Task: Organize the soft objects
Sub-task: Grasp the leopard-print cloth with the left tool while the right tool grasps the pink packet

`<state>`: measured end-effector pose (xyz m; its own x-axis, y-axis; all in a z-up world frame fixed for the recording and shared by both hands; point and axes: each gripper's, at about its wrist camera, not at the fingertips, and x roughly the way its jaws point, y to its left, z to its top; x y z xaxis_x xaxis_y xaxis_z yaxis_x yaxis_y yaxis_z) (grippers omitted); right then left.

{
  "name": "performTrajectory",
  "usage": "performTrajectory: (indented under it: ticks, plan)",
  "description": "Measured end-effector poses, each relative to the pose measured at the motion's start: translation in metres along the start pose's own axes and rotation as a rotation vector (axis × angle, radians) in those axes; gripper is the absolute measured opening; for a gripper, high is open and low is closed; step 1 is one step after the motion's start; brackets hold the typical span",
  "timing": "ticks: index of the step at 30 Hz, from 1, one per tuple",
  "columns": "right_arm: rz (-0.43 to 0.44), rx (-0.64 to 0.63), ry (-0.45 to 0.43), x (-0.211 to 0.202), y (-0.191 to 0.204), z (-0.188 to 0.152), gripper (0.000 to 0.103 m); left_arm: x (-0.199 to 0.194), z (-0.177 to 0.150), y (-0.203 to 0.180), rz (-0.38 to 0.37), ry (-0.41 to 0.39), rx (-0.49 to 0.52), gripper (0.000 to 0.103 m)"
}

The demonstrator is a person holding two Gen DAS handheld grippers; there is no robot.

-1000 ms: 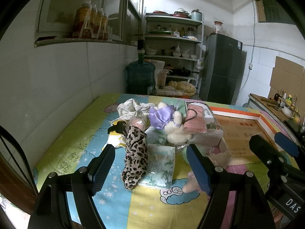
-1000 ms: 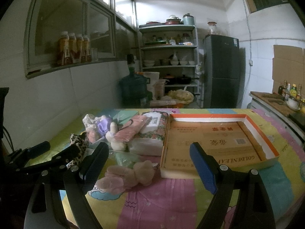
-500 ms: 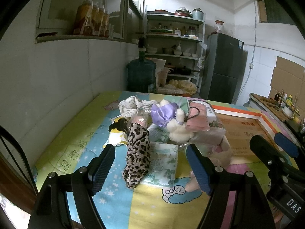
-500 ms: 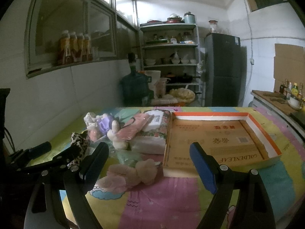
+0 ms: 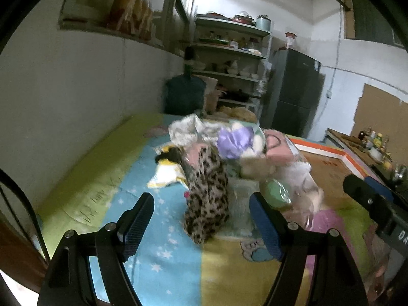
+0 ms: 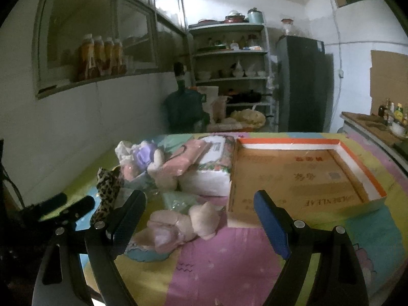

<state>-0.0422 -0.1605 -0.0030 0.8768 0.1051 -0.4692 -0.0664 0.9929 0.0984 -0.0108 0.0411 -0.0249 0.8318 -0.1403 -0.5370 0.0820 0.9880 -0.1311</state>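
A heap of soft things lies on the patterned table cover. A leopard-print cloth (image 5: pixel 207 193) lies straight ahead of my open, empty left gripper (image 5: pixel 201 227); it also shows in the right wrist view (image 6: pixel 107 190). Behind it are a purple fabric piece (image 5: pixel 234 141), a white floral cloth (image 5: pixel 188 128) and a pink pouch (image 5: pixel 276 146). A pink plush toy (image 6: pixel 178 225) lies between the fingers of my open, empty right gripper (image 6: pixel 199 225). An open cardboard box (image 6: pixel 301 178) with an orange rim sits to the right.
A tissue pack (image 6: pixel 211 170) leans by the box. A tiled wall (image 5: pixel 76 97) runs along the table's left side. A water jug (image 6: pixel 185 111), shelves (image 6: pixel 229 58) and a dark fridge (image 6: pixel 303 86) stand beyond the far edge.
The left gripper has moved forward and closer to the leopard-print cloth; its view is now blurred by motion. The right gripper has edged slightly toward the pink plush toy.
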Motion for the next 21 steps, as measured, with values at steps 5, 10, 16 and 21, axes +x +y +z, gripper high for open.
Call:
performTrajectory:
  ticks: [5,10,16,21]
  plan:
    - [0.017,-0.015,0.007,0.006,0.003,-0.001,0.088,0.012,-0.006,0.009,-0.037,0.02,-0.035,0.077]
    - [0.036,-0.008,0.014,0.012,0.0,-0.002,0.088,0.029,-0.003,0.011,-0.074,0.048,-0.033,0.048]
    - [0.08,0.003,0.034,0.022,0.001,-0.001,0.088,0.047,-0.005,0.007,-0.118,0.084,-0.032,0.032]
    - [0.118,0.007,0.033,0.036,0.003,0.006,0.082,0.055,-0.004,0.011,-0.127,0.099,-0.042,0.014]
